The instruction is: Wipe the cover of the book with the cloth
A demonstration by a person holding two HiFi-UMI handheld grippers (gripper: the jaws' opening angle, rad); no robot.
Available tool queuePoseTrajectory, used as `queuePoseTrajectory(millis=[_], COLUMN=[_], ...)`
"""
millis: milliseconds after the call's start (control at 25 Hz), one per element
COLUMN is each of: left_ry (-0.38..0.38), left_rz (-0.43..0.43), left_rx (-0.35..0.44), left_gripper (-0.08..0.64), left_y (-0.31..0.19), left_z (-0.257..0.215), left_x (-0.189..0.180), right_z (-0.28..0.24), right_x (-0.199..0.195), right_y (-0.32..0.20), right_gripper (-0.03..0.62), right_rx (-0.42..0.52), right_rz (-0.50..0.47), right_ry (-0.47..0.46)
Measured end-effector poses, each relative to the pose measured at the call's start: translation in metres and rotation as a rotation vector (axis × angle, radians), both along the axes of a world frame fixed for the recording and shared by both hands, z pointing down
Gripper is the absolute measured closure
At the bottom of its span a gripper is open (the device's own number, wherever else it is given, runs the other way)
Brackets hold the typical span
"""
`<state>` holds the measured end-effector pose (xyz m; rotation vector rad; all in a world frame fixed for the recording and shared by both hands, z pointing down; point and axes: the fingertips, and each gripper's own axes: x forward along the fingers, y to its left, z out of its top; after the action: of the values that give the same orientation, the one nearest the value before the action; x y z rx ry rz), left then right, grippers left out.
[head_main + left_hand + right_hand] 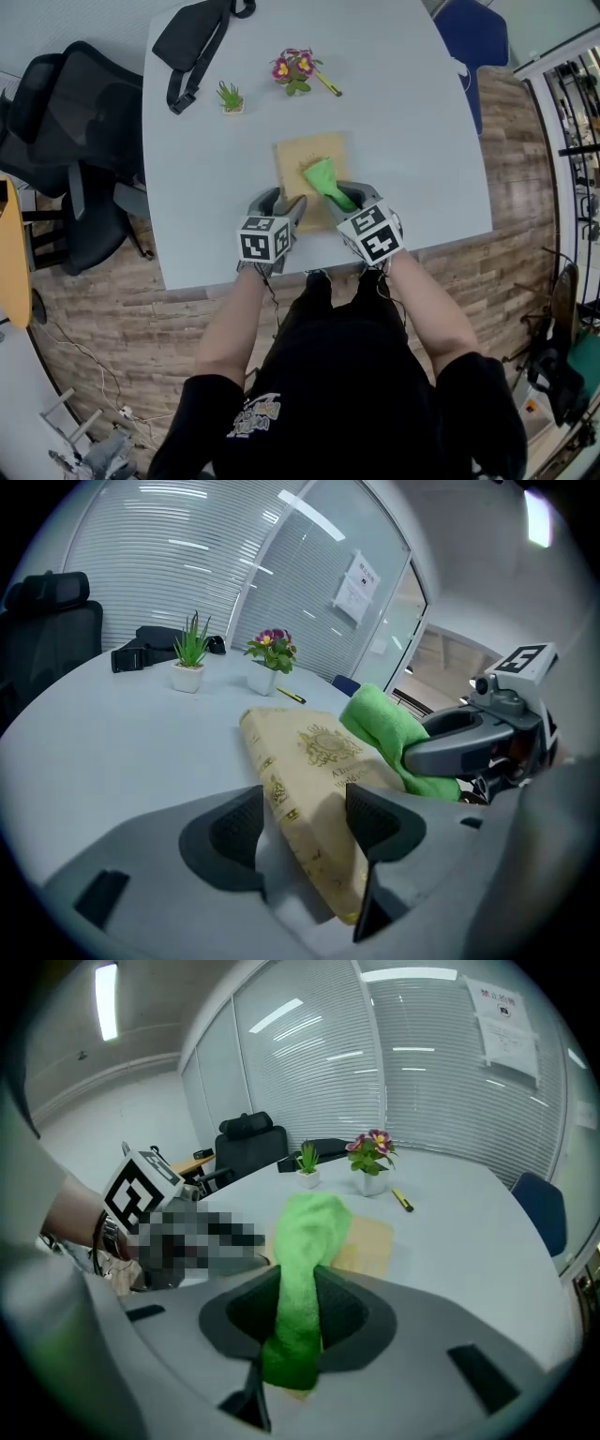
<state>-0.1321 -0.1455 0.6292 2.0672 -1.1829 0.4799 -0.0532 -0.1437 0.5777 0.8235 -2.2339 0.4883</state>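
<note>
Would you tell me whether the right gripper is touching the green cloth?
Touching. The right gripper view shows the right gripper clamped on the green cloth, which is squeezed between its jaws.

The premises were an office meeting room. A large white table (394, 112) stood on wood-plank flooring (525, 159), with a black swivel chair (75, 159) and a blue chair (473, 37) at its edge. Glass partition walls with slatted blinds (187, 564) enclosed it, one pane bearing a posted notice (354, 586). A ceiling strip light (106, 1002) was lit, and two small potted plants (230, 97) served as desk decoration.
</note>
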Motion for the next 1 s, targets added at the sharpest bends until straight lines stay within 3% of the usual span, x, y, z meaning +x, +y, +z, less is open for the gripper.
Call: queuePoseTrajectory(millis=[520,840,1000], left_ry=[0.012,-0.003,-0.011], left_rz=[0.002,0.012,0.016], left_rx=[-0.005,0.002,0.005], left_gripper=[0.282,0.282,0.282], left_y=[0.0,0.0,0.0], left_z=[0.001,0.001,0.0], left_x=[-0.002,-0.001,0.0], right_z=[0.015,0.026,0.027], right_x=[-0.047,-0.035,-0.026], right_y=[0.064,0.064,0.062], right_gripper=[0.492,0.492,0.492], right_rx=[-0.141,-0.082,-0.074], right_rz=[-0.066,-0.156,-0.158], right_ry=[-0.108,0.039,0.062])
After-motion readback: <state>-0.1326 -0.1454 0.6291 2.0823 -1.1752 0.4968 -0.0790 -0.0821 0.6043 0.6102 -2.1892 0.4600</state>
